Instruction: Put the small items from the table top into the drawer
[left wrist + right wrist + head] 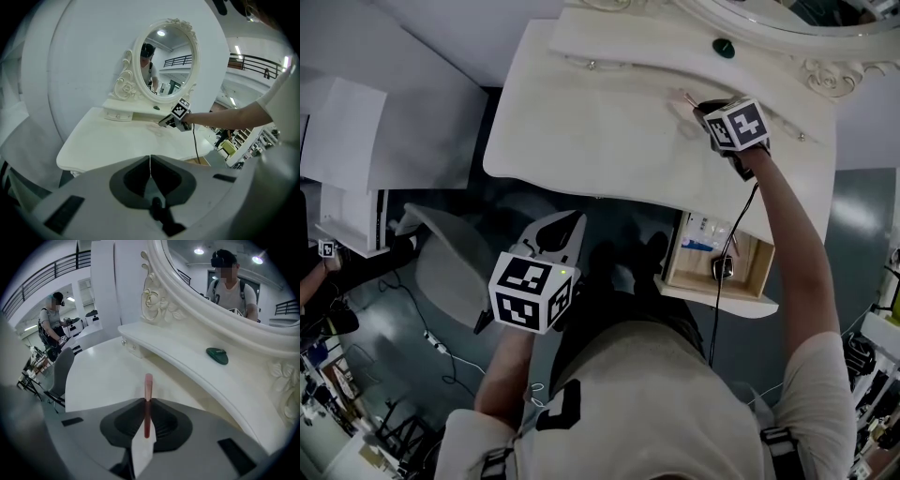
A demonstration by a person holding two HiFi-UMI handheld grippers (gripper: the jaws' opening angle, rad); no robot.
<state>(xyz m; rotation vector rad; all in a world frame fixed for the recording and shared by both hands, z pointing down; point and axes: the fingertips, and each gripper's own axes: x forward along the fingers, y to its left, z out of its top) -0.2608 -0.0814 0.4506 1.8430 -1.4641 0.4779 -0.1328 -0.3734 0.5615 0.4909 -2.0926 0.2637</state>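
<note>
My right gripper [147,400] is shut on a slim pink stick [148,383] that pokes out past the jaws, with a white tag hanging from it. In the head view this gripper [699,109] hovers over the back right of the white dressing table [581,131], the pink stick [686,97] at its tip. A small dark green item [724,47] lies on the raised shelf under the mirror. The open wooden drawer [761,274] hangs below the table's right front edge. My left gripper [566,225] is held in front of the table, shut and empty [150,157].
Small items lie inside the drawer, one blue and white [697,236] and one dark [724,268]. A grey chair [450,258] stands at the front left. The oval mirror [166,63] in its carved frame rises behind the shelf. A person [52,326] stands far off.
</note>
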